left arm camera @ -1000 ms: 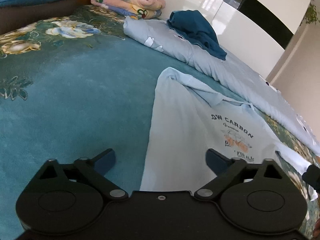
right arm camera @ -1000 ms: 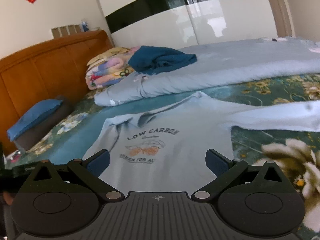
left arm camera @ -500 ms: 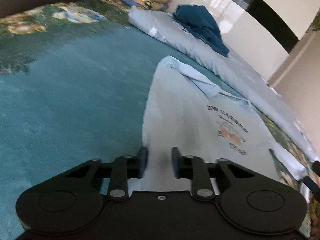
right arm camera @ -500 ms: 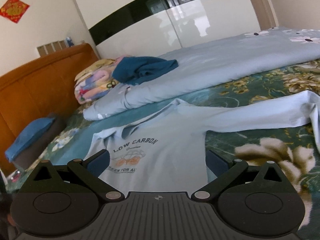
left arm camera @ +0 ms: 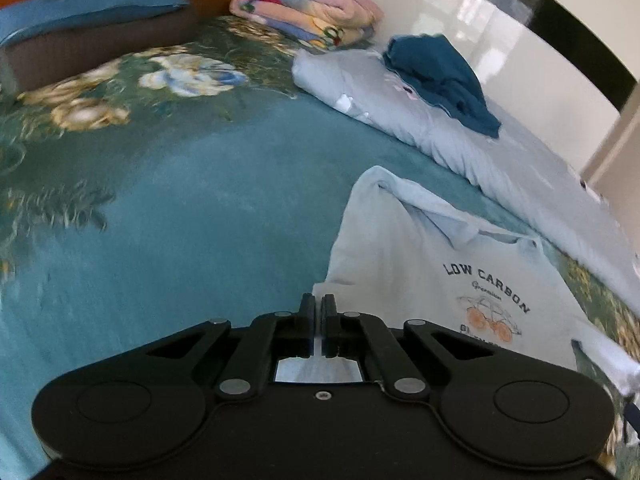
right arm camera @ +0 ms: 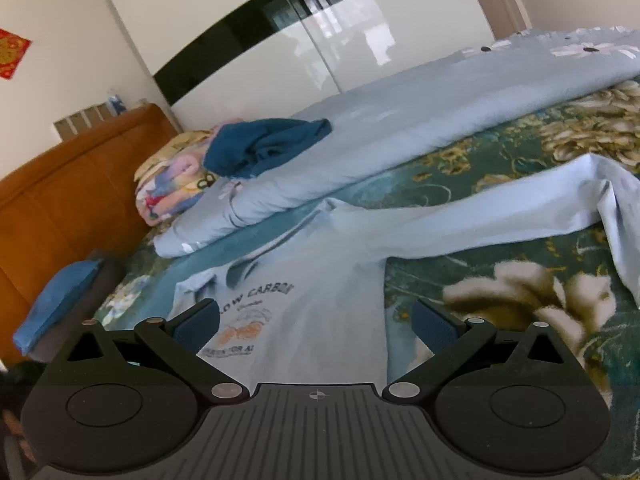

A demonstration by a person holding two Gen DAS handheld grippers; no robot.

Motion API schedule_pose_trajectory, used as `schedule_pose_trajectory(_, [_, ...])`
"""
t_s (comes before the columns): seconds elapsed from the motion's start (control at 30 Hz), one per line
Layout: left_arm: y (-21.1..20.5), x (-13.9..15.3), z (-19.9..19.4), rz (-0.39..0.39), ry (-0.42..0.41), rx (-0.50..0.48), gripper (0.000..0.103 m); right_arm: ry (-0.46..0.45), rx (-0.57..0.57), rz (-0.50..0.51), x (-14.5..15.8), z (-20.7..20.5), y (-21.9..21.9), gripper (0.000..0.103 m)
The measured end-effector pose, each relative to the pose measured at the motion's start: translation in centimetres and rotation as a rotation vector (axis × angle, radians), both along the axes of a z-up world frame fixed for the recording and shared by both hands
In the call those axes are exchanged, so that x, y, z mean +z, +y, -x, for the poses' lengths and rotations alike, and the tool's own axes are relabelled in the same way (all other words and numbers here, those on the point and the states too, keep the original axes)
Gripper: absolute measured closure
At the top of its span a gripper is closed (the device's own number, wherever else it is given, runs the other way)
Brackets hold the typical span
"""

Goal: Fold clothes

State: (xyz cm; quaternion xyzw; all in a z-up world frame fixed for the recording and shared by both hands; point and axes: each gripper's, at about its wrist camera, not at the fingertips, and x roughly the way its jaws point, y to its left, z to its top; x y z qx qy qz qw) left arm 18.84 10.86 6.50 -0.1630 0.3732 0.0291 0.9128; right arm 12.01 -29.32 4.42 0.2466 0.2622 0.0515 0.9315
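A light blue long-sleeved shirt (left arm camera: 404,256) printed "LOW CARBON" lies flat on the bed, print up. My left gripper (left arm camera: 319,304) is shut on the shirt's bottom hem at its left edge; cloth shows between the fingers. In the right wrist view the same shirt (right arm camera: 320,292) lies ahead, one sleeve (right arm camera: 500,216) stretched out to the right with its cuff bent down. My right gripper (right arm camera: 316,322) is open and empty, low over the shirt's hem on the right side.
The bed has a teal floral cover (left arm camera: 168,200). A folded pale blue duvet (left arm camera: 460,140) lies behind the shirt with a dark blue garment (left arm camera: 440,76) on it. A rolled colourful blanket (left arm camera: 304,12) and a blue pillow (left arm camera: 80,4) lie by the wooden headboard (right arm camera: 72,184).
My left gripper went from wide open to shut on the shirt's hem. My right gripper stayed open and moved to the right along the hem.
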Motion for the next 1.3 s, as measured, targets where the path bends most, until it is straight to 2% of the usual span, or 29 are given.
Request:
schedule_pose_trajectory(0.1, [0.0, 0.8, -0.3, -0.095, -0.013, -0.017, 0.103, 0.022, -0.004, -0.012, -0.5, -0.4, -0.1, 0.000])
schedule_pose_trajectory(0.23, [1.4, 0.9, -1.3, -0.125, -0.015, 0.017, 0.103, 0.043, -0.006, -0.019, -1.0, -0.8, 0.0, 0.000])
schedule_pose_trajectory(0.37, [2.6, 1.4, -3.0, -0.243, -0.030, 0.051, 0.103, 0.074, 0.001, -0.026, -1.7, -1.1, 0.4, 0.000])
schedule_pose_trajectory(0.53, [4.6, 2.5, -6.7, -0.442, -0.081, 0.130, 0.103, 0.088, 0.004, -0.014, -2.2, -1.6, 0.9, 0.000])
schedule_pose_trajectory(0.63, [5.4, 2.8, -9.8, -0.534, -0.078, 0.165, 0.103, 0.106, 0.006, -0.007, -2.6, -1.9, 1.1, 0.000])
schedule_pose_trajectory(0.77, [5.7, 2.7, -13.4, -0.606, -0.080, 0.180, 0.103, 0.135, 0.007, 0.005, -3.3, -2.3, 1.3, 0.000])
schedule_pose_trajectory(0.87, [5.4, 1.8, -15.8, -0.714, -0.047, 0.162, 0.102, 0.140, 0.005, 0.011, -3.6, -2.5, 1.3, 0.000])
schedule_pose_trajectory(1.03, [6.8, 0.0, -17.8, -0.751, 0.035, 0.210, 0.102, 0.138, 0.010, 0.029, -3.8, -2.6, 1.4, 0.000])
schedule_pose_trajectory(1.17, [8.2, -0.3, -17.3, -0.635, 0.019, 0.236, 0.099, 0.134, 0.018, 0.043, -4.0, -2.6, 1.5, 0.000])
schedule_pose_trajectory(1.3, [6.5, 0.3, -16.8, -0.523, -0.027, 0.169, 0.099, 0.123, 0.021, 0.042, -4.0, -2.5, 1.3, 0.000])
